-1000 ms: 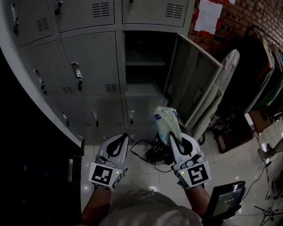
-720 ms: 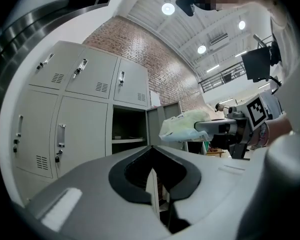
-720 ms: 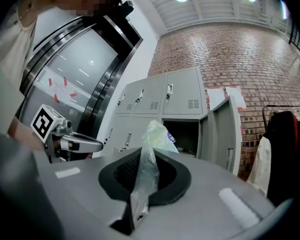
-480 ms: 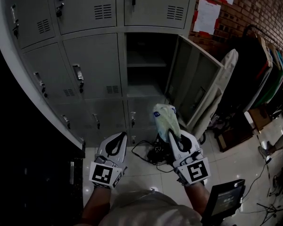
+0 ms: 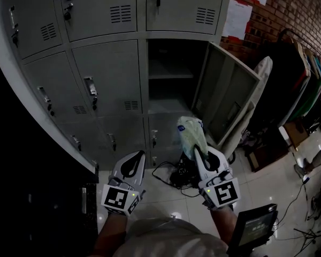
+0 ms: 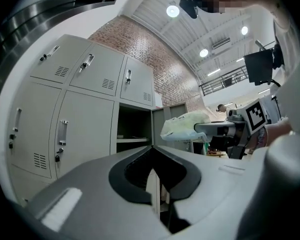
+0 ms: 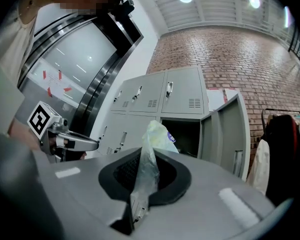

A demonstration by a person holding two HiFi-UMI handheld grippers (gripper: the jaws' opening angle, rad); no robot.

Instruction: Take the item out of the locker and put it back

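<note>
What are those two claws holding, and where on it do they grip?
The right gripper pinches a plastic bag by its gathered neck; the full end sticks out ahead. The left gripper is shut and empty.

My left gripper and right gripper are pale grey moulded shells, each with a black teardrop-shaped hollow behind its jaws. The left marker cube and right marker cube carry black-and-white squares, a small green light beside each. I wear a light-coloured top.
</note>
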